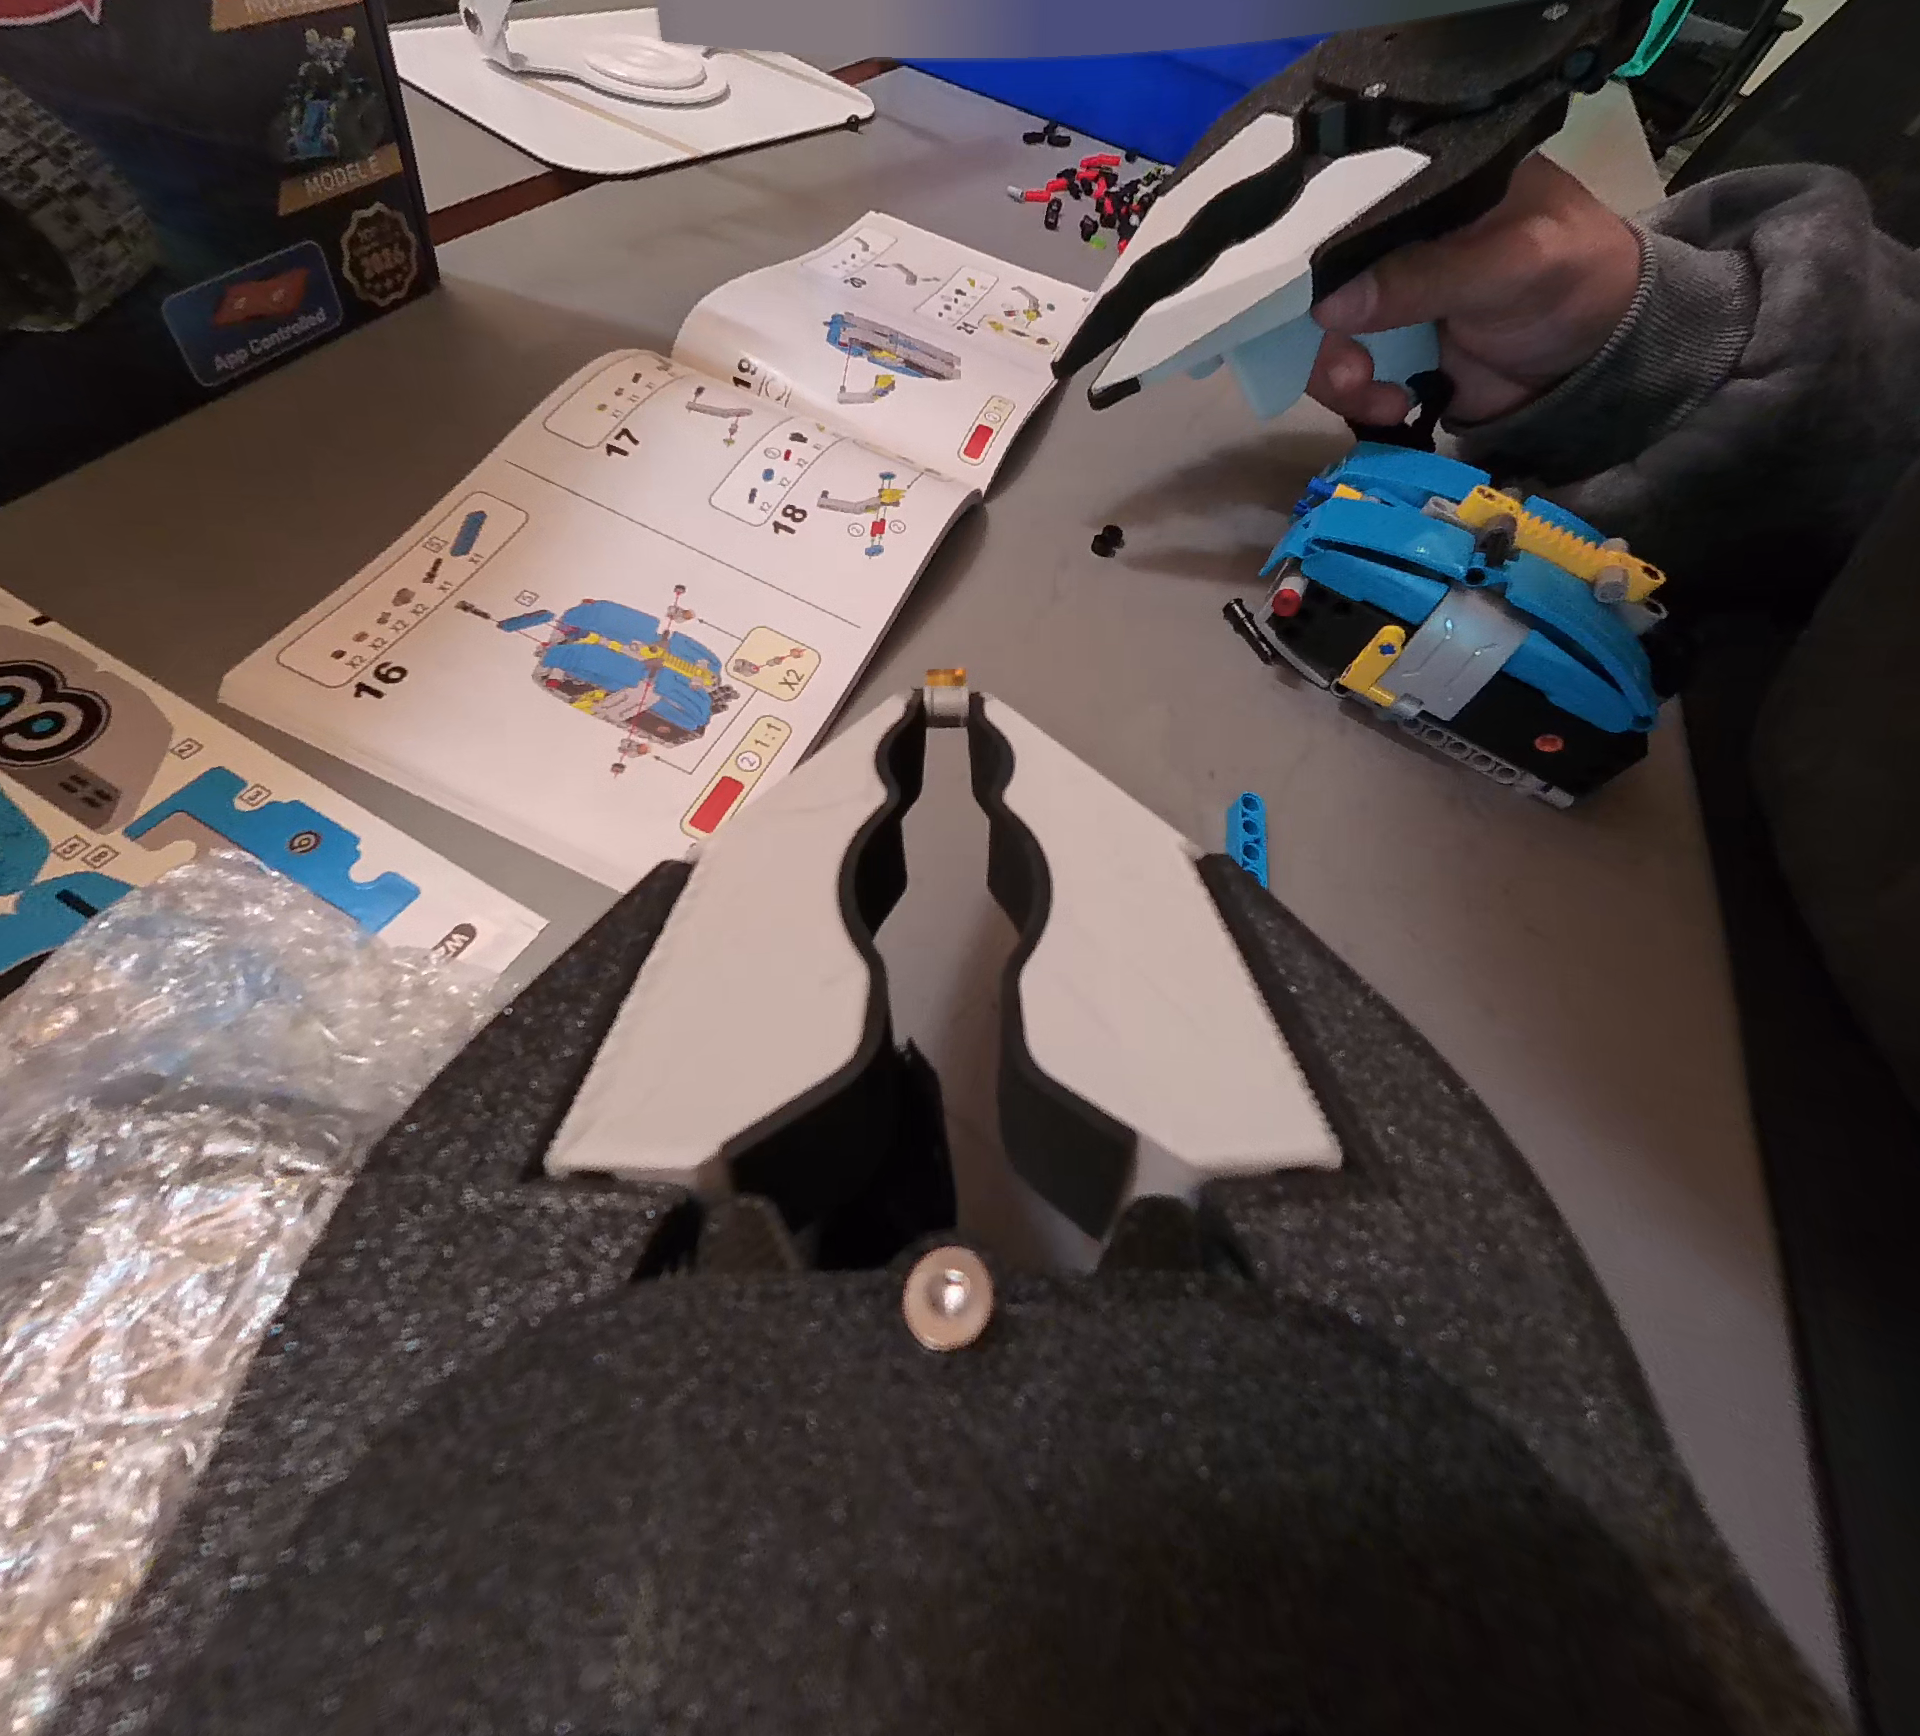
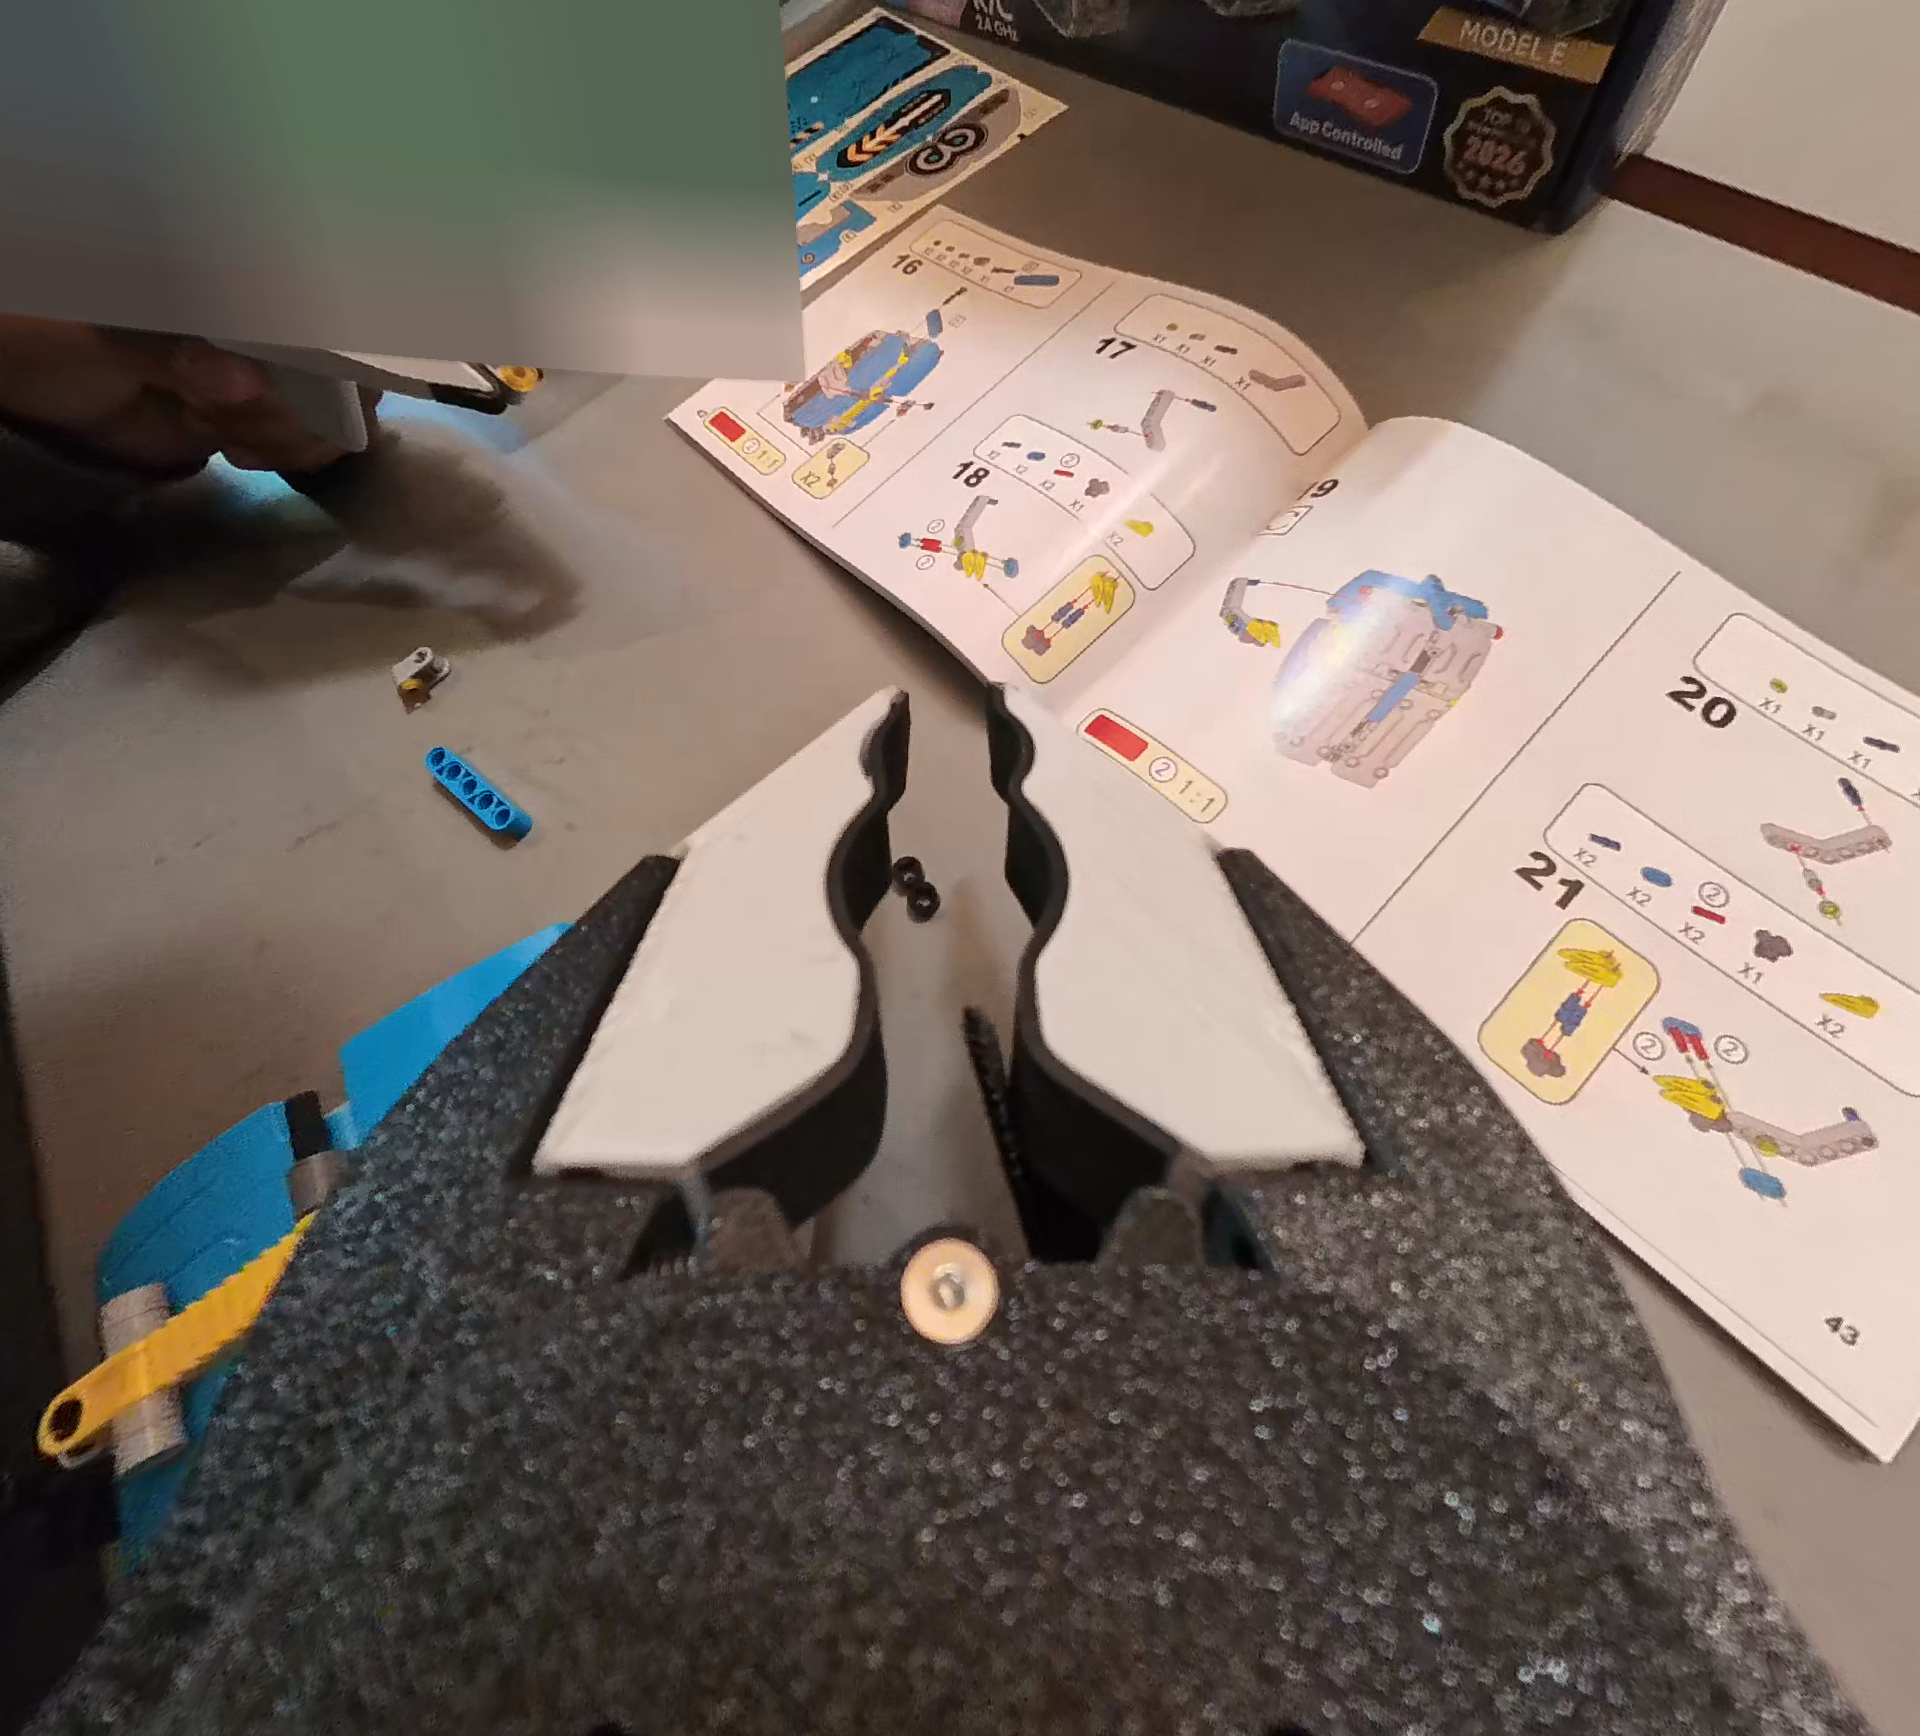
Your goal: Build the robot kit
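Observation:
My left gripper (image 1: 945, 707) is shut on a small grey connector with an orange pin (image 1: 945, 697), held at its fingertips above the grey table (image 1: 1195, 1011). It shows far off in the right wrist view, partly behind a blur, with a yellow bit at its tip (image 2: 516, 378). My right gripper (image 2: 948, 718) is slightly open and empty, low over the table; it also shows in the left wrist view (image 1: 1081, 377). A small black piece (image 2: 916, 886) lies on the table below its fingers. A blue, black and yellow brick model (image 1: 1455, 637) stands by the right hand.
An open instruction booklet (image 1: 623, 606) lies mid-table. A blue beam (image 2: 478, 793) and a grey-and-yellow piece (image 2: 421, 674) lie loose. There is a sticker sheet (image 1: 239, 813), bubble wrap (image 1: 156, 1115), the set's box (image 1: 208, 128), a white stand (image 1: 623, 76) and a pile of small parts (image 1: 1091, 200). The tips of one gripper are about 15 cm away from the tips of the other. To reach the grey-and-yellow piece (image 2: 421, 674) in a straight line is about 9 cm for my left fingers, about 20 cm for my right.

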### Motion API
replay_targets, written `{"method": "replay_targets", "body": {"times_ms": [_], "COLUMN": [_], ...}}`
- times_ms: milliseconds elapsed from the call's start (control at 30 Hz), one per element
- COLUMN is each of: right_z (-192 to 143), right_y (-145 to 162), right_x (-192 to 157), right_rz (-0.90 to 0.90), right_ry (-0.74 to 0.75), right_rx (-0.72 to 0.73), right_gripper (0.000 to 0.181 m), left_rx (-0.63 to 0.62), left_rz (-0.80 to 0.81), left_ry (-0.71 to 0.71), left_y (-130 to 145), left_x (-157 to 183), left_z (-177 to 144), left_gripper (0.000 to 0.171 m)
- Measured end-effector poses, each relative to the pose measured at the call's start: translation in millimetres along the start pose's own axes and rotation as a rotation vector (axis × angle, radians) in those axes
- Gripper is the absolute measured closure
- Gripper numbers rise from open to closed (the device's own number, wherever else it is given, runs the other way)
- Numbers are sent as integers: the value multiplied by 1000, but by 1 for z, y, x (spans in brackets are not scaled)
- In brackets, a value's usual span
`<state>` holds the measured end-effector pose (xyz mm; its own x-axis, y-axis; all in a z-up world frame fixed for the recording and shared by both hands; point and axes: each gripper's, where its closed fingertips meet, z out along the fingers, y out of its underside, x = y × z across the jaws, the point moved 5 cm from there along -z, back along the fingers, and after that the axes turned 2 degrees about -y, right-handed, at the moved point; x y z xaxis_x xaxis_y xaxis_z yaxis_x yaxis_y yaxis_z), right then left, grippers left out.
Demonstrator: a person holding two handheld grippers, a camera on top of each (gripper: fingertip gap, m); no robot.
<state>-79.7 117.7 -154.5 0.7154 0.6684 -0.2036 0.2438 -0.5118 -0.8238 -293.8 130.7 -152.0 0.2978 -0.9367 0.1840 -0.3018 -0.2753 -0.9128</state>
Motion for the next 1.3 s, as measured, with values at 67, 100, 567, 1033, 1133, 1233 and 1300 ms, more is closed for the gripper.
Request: {"method": "replay_targets", "body": {"times_ms": [67, 100, 567, 1033, 1133, 1233, 1300], "right_z": [0, 1, -3, -76, -101, -110, -113], "right_y": [0, 0, -2, -33, -3, 17, 24], "right_x": [0, 0, 3, -68, -126, -162, -174], "right_rz": [-1, 0, 0, -112, -61, -118, -159], "right_ry": [-2, -3, 5, -342, -575, -536, -452], "right_rx": [-2, -4, 18, 107, -1, 108, 224], "right_gripper": [167, 167, 165, 153, 146, 150, 154], "left_rx": [0, 0, -8, 93, 78, 51, 25], "left_rz": [-3, -5, -6, 449, 560, 486, 429], "left_ry": [0, 1, 9, 367, 452, 509, 519], "left_y": [0, 0, 1, -21, -20, -21, -20], "left_x": [0, -1, 0, 129, 174, 199, 206], "left_z": [0, 0, 1, -6, -9, -2, 3], "left_gripper": [164, 164, 164, 164, 164, 164, 164]}}
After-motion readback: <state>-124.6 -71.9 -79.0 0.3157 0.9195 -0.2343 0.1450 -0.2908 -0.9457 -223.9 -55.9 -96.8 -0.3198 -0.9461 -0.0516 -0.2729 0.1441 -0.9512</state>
